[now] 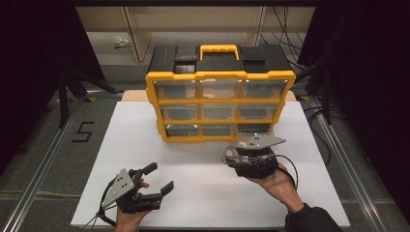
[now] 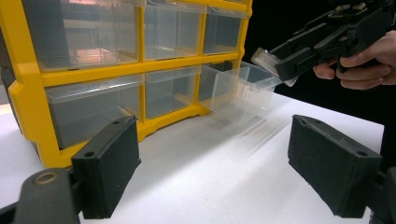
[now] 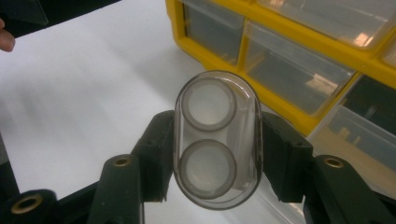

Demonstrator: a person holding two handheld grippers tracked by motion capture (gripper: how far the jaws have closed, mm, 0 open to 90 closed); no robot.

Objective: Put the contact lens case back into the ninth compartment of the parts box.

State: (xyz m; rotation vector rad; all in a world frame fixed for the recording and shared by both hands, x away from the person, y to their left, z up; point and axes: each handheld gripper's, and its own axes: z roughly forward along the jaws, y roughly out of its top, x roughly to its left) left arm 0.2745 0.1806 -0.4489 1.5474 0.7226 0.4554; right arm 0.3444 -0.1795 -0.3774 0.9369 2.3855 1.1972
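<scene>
Your right gripper (image 3: 215,154) is clamped on the clear oval plastic case (image 3: 217,140), long axis upright between the pads, just in front of the pulled-out bottom-right clear drawer (image 2: 238,91) of the yellow-framed organiser (image 1: 220,104); your left gripper (image 1: 153,180) rests wide open, empty, farther away.

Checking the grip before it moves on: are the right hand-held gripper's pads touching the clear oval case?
Touching. The right gripper view shows the right hand-held gripper with both black pads pressed against the sides of the clear oval case, no gap either side.

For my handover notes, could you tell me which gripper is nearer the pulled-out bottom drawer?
Right. The right gripper sits just in front of the open drawer; the left gripper rests far off, near the table's front edge.
</scene>
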